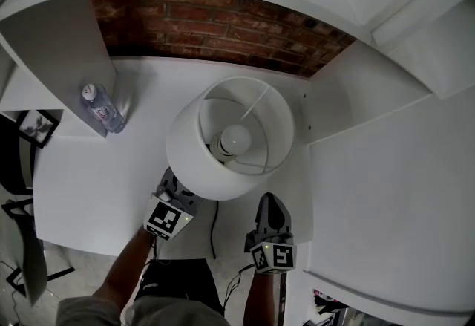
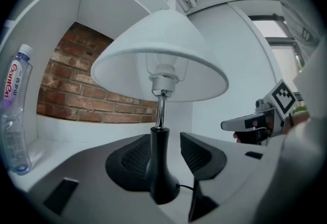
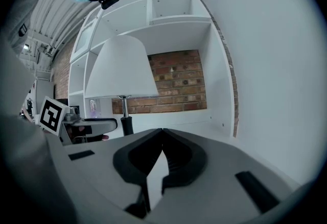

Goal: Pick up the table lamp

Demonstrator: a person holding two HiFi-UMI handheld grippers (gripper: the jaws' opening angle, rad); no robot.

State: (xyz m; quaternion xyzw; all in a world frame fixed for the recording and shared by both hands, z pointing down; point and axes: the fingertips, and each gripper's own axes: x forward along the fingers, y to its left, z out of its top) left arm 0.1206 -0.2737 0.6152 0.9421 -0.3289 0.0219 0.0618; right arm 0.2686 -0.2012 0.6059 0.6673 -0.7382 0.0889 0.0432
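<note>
The white table lamp (image 1: 230,139) stands upright on the white bench (image 1: 89,191), in the middle of the head view and in front of a red brick wall (image 1: 223,27). From above, its wide shade covers the stem and the foot completely, and only the bulb shows inside. In the left gripper view the chrome stem and the black foot are plain, but the top of the shade is partly cut by the white shelf unit (image 2: 117,3) behind it.

The tips of the left tool (image 1: 171,194) are hidden under the lower left edge of the shade in the head view. Its own view shows the jaws spread, with the lamp's black foot standing between them. The jaw at the left of the frame is very near the foot, perhaps touching it, but the curved picture does not let me decide. The other jaw is clearly apart.

The right tool (image 1: 270,202) is just below the shade, beside the lamp. Its jaws are pressed together at the tips, with nothing between them.

A black cable (image 1: 214,232) comes out from under the shade toward the lower edge of the bench. A clear plastic bottle (image 1: 102,108) stands at the upper left, against a shelf wall. The dark things on the floor at the lower left are hard to make out.
</note>
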